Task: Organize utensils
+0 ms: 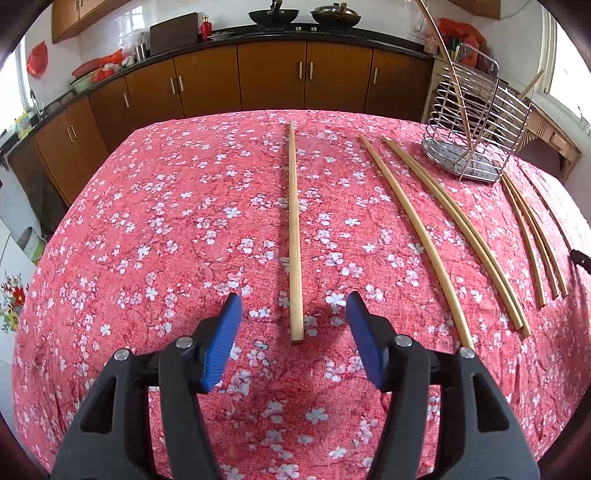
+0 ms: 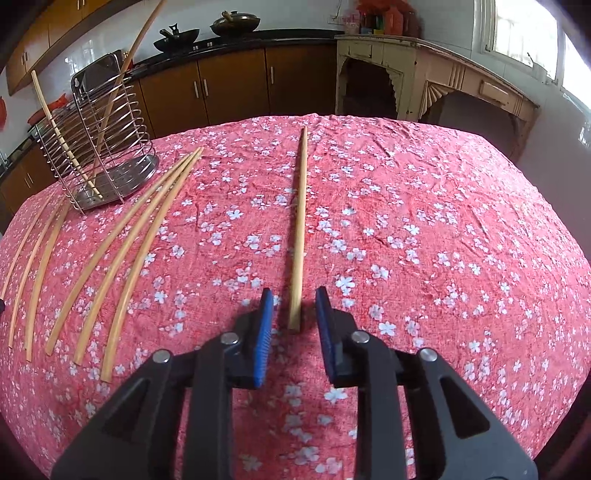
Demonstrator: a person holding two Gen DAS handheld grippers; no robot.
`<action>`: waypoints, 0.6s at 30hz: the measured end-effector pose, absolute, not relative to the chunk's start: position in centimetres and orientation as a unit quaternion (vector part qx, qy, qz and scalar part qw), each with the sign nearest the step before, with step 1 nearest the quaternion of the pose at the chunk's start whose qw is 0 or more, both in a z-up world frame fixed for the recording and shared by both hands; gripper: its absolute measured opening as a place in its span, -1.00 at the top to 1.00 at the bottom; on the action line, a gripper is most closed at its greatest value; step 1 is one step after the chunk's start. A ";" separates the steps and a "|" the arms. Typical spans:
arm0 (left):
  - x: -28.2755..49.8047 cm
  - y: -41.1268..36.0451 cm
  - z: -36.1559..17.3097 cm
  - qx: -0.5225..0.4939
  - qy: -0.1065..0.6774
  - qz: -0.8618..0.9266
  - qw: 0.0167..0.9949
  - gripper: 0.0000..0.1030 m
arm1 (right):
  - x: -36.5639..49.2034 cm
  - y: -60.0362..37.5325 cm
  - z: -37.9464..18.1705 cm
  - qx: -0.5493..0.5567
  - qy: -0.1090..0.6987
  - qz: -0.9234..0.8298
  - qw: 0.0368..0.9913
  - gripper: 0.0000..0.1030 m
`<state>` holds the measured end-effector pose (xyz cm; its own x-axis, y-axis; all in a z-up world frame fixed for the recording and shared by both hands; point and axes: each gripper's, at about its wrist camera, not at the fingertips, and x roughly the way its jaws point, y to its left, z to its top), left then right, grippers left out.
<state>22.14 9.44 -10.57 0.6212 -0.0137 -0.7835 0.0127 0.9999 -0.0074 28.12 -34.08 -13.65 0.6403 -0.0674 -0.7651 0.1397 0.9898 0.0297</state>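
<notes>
Our left hand-held gripper (image 1: 294, 315) stands spread, a lone chopstick (image 1: 294, 236) on the desk (image 1: 166, 221) between its pads, unpinched. Our right hand-held gripper (image 2: 294, 314) – narrowly parted – flanks another chopstick (image 2: 300, 229) (untouched). Beside the wire rack (image 2: 99, 147) lie more chopsticks (image 2: 122, 258).

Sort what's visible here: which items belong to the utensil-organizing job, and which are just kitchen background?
Belongs to the job:
- loose chopsticks on the tablecloth
- single chopstick lying between the open left gripper
- single chopstick between the right gripper, untouched
- wire holder with two chopsticks

Just background:
- woks
- cabinets
- red bags
</notes>
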 end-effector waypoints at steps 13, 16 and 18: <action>22.4 9.0 -10.9 0.017 0.440 -0.008 0.898 -0.32 | 28.2 -33.9 -13.6 0.038 0.420 -0.059 0.905 0.52; 22.4 8.7 -11.0 0.016 0.440 -0.007 0.898 -0.32 | 28.2 -33.9 -13.6 0.038 0.421 -0.059 0.905 0.52; 22.4 8.8 -10.9 0.016 0.440 -0.008 0.898 -0.33 | 28.2 -33.9 -13.6 0.038 0.421 -0.059 0.905 0.52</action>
